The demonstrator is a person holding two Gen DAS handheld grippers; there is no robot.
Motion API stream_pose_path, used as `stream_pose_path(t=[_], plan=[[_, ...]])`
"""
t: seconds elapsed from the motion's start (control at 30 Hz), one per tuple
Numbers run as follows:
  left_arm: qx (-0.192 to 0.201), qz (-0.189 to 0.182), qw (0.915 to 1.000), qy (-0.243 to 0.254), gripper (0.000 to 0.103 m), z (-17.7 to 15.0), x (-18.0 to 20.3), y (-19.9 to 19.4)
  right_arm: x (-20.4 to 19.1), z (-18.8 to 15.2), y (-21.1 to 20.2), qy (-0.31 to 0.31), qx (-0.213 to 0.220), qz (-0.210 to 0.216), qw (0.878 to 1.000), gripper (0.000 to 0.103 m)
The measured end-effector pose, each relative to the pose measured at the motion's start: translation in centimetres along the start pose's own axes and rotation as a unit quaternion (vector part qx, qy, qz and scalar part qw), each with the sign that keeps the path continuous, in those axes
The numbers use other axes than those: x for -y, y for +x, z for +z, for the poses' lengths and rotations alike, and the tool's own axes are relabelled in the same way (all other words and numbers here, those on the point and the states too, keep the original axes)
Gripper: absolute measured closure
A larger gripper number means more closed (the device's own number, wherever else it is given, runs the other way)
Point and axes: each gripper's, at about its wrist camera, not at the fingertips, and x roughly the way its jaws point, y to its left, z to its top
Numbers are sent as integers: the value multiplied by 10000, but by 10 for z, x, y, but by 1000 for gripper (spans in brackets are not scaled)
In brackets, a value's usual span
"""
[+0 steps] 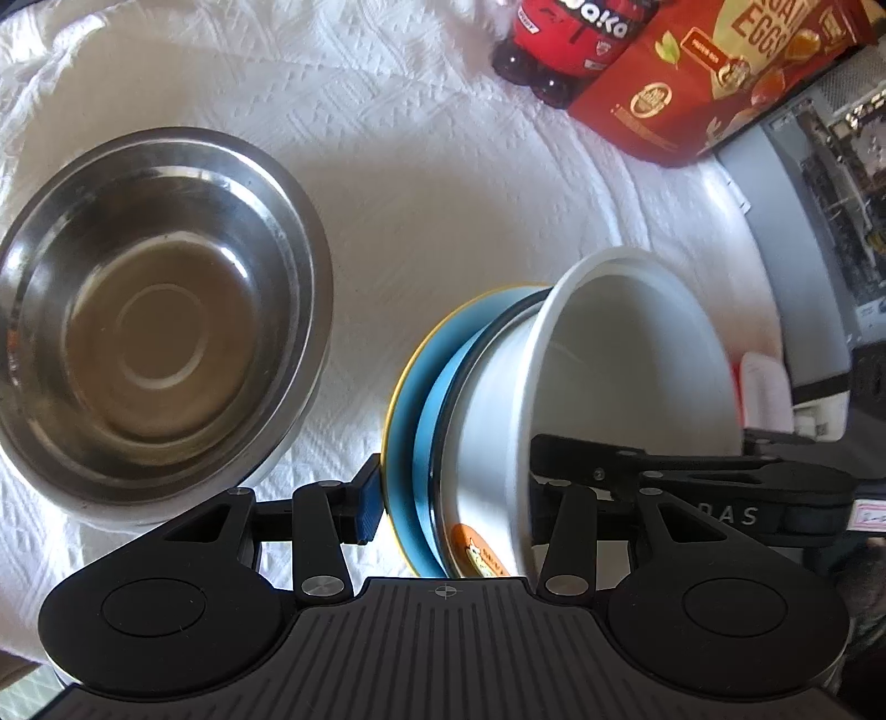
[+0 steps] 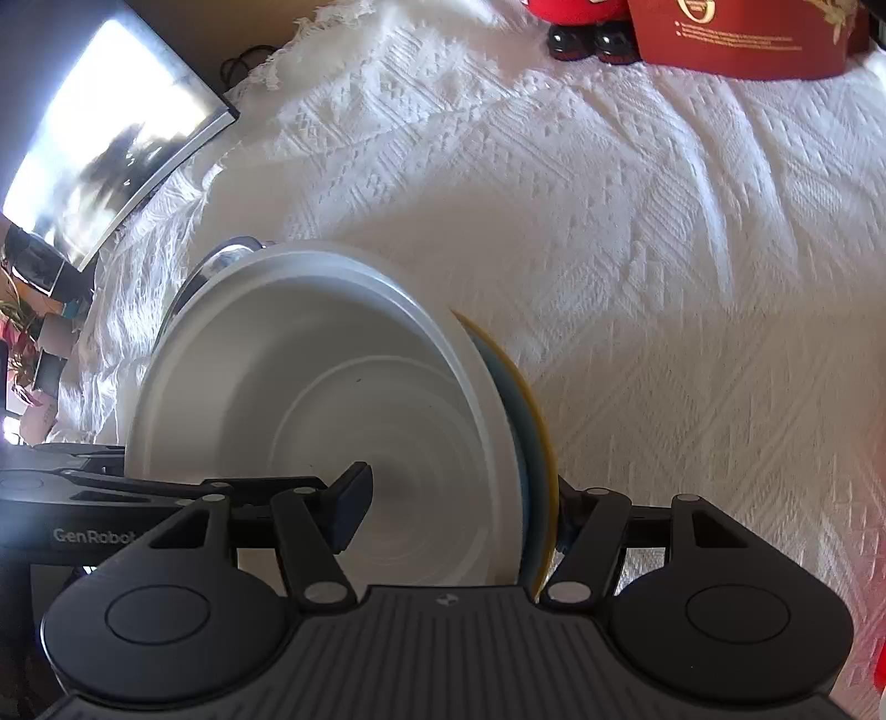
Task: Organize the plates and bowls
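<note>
While both grippers sit on the same stack, we count it as three pieces: one white bowl (image 1: 626, 387), one blue plate (image 1: 429, 410) and one yellow-rimmed blue plate (image 1: 401, 399), nested and tipped on edge above the cloth (image 1: 421, 183).

Left gripper (image 1: 448, 507): jaws clamped across the stack, blue pad (image 1: 369, 507) pressed on the yellow-rimmed plate's back, other finger inside the bowl, mostly hidden by its wall.

Right gripper (image 2: 457, 507): jaws closed on the same stack, one pad (image 2: 351, 509) against the bowl's inner floor, the other finger behind the plates, only partly visible.

We see an orange sticker (image 1: 479, 554) on the bowl's outer wall, near the left gripper.

One steel bowl (image 1: 155, 327) sits upright on the cloth, left of the stack and apart from it. It may be two nested; we can't tell.

At the far edge: one dark drink bottle with a red label (image 1: 565, 50) and one red egg box (image 1: 714, 83), side by side, touching or nearly so.

Surface is a white textured cloth with a fringed edge (image 2: 310, 39), wrinkled, sunlit in patches. Beyond its edge we see a glossy dark panel (image 2: 116, 133) and blurred room clutter.
</note>
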Motion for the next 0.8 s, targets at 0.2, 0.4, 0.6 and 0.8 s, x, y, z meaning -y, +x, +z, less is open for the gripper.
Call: stream_pose_path(t=[0.2, 0.4, 0.6, 0.8], plan=[[-54, 135, 9999, 32, 54, 4, 6, 3, 12, 4, -1, 391, -17, 116, 9992, 39], [-144, 169, 9997, 30, 52, 12, 7, 5, 5, 2, 6, 356, -107, -23, 9993, 37], [-238, 115, 9996, 31, 51, 14, 6, 8, 5, 4, 4, 437, -124, -53, 9990, 37], [-358, 47, 9993, -81, 50, 16, 3, 8, 2, 7, 3, 618, -246, -126, 9977, 38]])
